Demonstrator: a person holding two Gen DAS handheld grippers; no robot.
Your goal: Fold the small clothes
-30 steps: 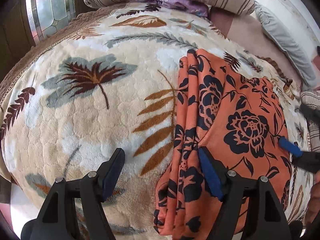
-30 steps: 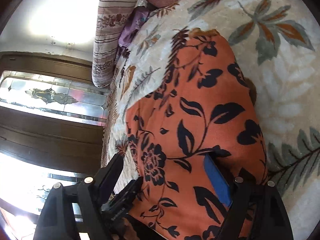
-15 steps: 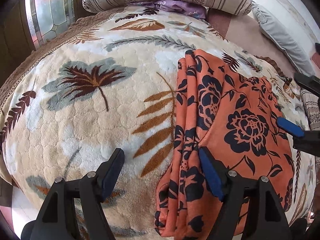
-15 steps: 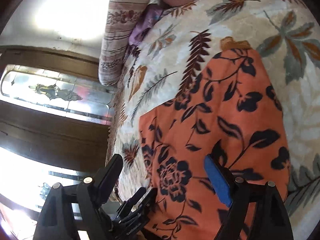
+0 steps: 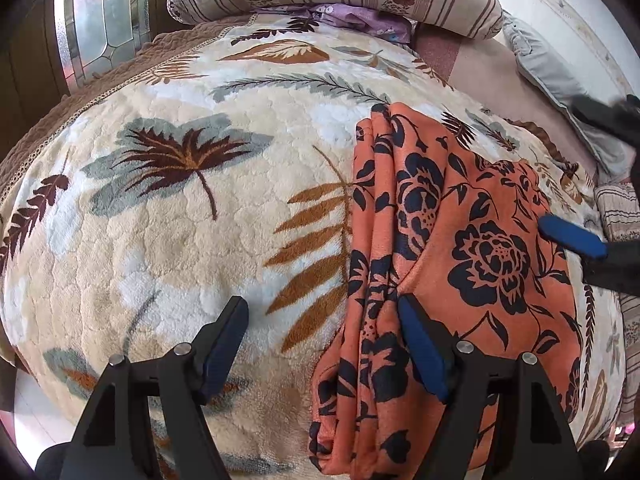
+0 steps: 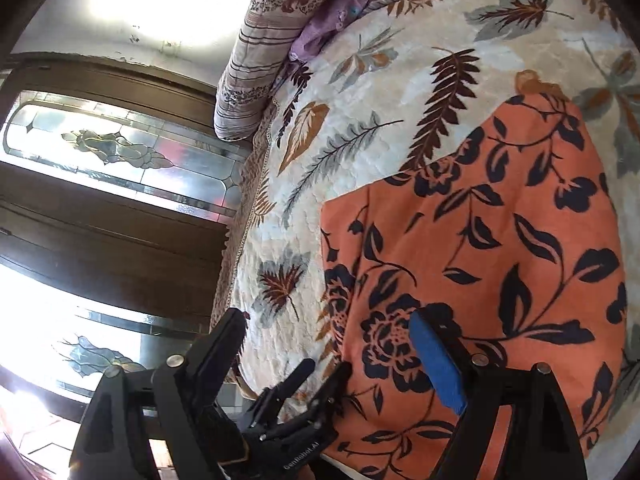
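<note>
Both the left gripper (image 5: 322, 344) and right gripper (image 6: 328, 356) hang wide open, empty, over the folded orange garment (image 5: 452, 264) (floral print) on the blanket (image 5: 180, 220).

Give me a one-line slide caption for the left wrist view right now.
Open left gripper poised over the folded orange floral garment on the leaf-print blanket, right gripper at the far edge.

White lettering on the black body of the left gripper (image 6: 310, 380), low in the right wrist view, appears to read "GenRobot.AI", though the print is small and slanted. No other text, label or number is legible in either view.
</note>
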